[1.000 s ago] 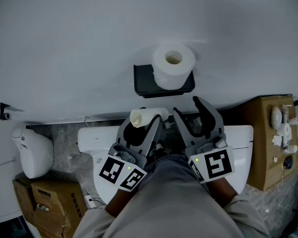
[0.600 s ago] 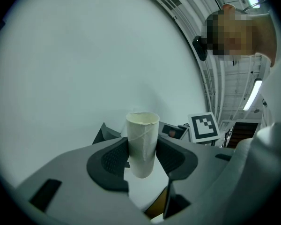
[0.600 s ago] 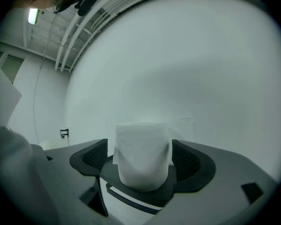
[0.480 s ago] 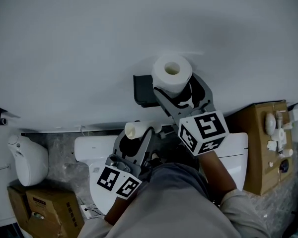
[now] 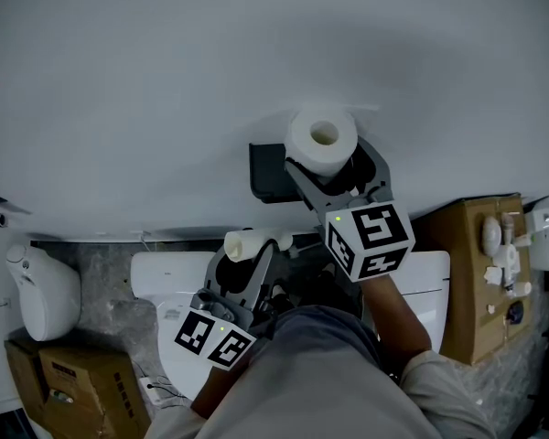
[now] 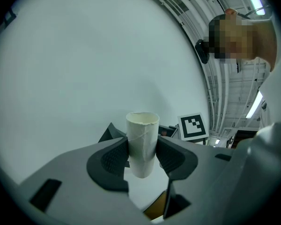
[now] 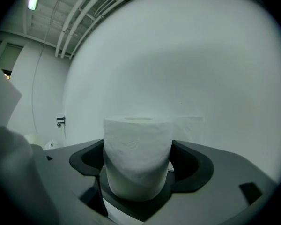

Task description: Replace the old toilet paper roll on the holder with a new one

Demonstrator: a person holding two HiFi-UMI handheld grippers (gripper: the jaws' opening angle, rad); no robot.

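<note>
A full white toilet paper roll (image 5: 322, 142) (image 7: 138, 156) stands upright on the black wall holder (image 5: 267, 172). My right gripper (image 5: 327, 156) (image 7: 138, 168) reaches around it. Its jaws have just been opening, and the roll stands between them, the pads close beside its sides without squeezing it. Lower left, my left gripper (image 5: 249, 252) (image 6: 142, 154) is shut on an empty cardboard tube (image 5: 247, 243) (image 6: 142, 143), gripped at its middle, above the toilet.
A white toilet (image 5: 165, 282) sits against the grey wall below the holder. A cardboard box (image 5: 467, 273) with small white items stands at the right. Another box (image 5: 73, 382) and a white rounded fixture (image 5: 41, 291) are at the left.
My right gripper has moved from beside the left one up to the wall holder, its jaws now spread around the full roll. The left gripper with the tube has barely shifted.
</note>
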